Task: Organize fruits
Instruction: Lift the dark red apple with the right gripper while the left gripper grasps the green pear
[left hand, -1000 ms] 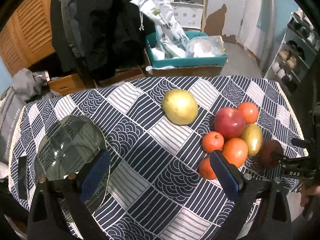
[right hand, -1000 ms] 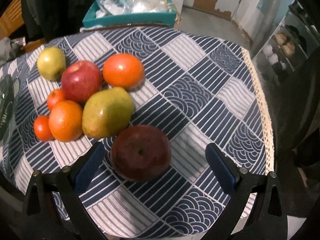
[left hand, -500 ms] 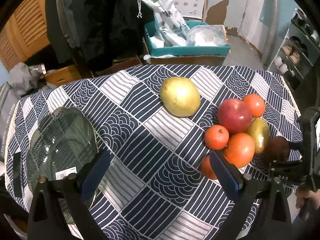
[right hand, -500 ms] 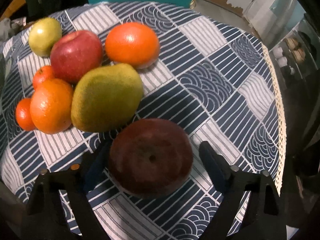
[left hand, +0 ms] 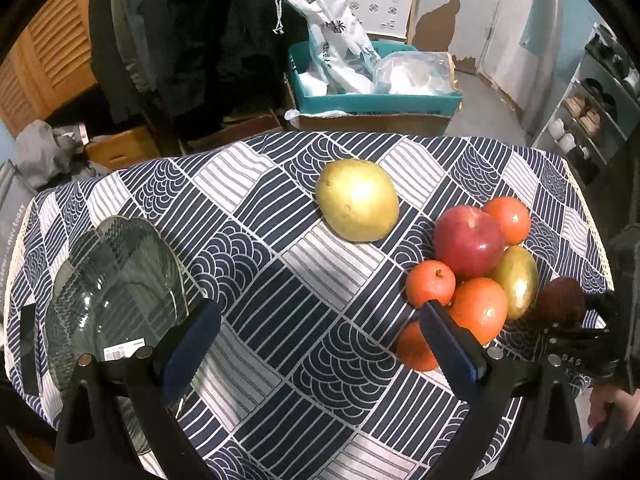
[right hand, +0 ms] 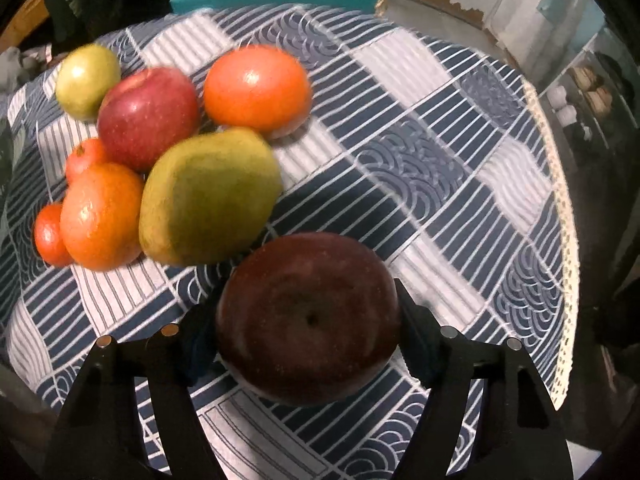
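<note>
Tablecloth (left hand: 320,300), navy and white in stripes and wave arcs, is covering the whole table and taking up most of both views. Glass bowl (left hand: 116,280) is sitting on it at the left side, ribbed and greenish, with a label stuck low on its inside; it is lying well apart from the fruit.

Left gripper (left hand: 320,344) is hanging over bare cloth with its jaws spread wide and nothing between them; one blue pad is showing in front of the bowl's rim, the other in front of the fruit pile.

Right gripper (right hand: 308,336) is pointing steeply down at the near right edge of the table, and its jaws are closing around the dark apple (right hand: 308,316), which is sitting on the cloth stem pit up. Both pads are lying right against its sides, though whether they are pressing yet is hard to tell.

Yellow pear (left hand: 356,200) is resting alone near the table's middle. Fruit in the pile are touching one another: a mango (right hand: 208,196) just beside the dark apple, a red apple (right hand: 148,116), a big orange (right hand: 256,88) behind the mango, another orange (right hand: 100,216), and two small tangerines (right hand: 48,236) at the pile's left.

Teal box (left hand: 372,100) holding white bags is standing on the floor beyond the table.
</note>
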### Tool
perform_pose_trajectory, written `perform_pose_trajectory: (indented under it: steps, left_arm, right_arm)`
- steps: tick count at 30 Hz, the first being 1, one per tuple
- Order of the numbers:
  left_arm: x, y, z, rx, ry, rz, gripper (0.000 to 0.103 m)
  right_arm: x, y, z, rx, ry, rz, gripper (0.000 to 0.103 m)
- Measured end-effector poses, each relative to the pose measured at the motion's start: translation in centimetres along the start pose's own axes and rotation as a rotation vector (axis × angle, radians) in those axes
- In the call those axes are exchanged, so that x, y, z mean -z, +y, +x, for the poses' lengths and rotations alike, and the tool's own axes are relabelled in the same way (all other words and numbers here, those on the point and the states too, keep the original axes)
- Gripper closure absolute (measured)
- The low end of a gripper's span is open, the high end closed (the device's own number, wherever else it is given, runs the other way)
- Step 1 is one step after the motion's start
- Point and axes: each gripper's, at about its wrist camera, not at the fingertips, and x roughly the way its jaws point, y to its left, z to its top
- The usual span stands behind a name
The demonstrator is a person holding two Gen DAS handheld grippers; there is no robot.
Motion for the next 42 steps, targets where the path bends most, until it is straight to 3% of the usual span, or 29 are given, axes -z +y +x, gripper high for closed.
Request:
perform_pose_trajectory:
  steps: [10, 22, 32, 42]
  left_arm:
    - [-2.3, -0.5, 0.9, 0.044, 0.006, -0.037, 0.002]
    - [-5.7, -1.1, 4.5, 0.025, 0.031, -0.06, 0.002]
    - [-7.7, -1.6, 8.3, 0.057, 0.085, -0.096, 0.003]
    - [-8.2, -2.6, 11.0, 0.016, 0.127, -0.067, 0.003]
  right_arm:
    - [-2.8, -1.3, -3.4, -0.001, -0.132, 0.069, 0.028]
    - [-7.0, -1.2, -5.2, -0.018, -0.243, 0.096, 0.028]
    - [-9.3, 0.3, -4.4, -0.022, -0.26, 0.072, 0.028]
    - [-10.0, 0.6, -2.8, -0.016, -0.238, 0.081, 0.028]
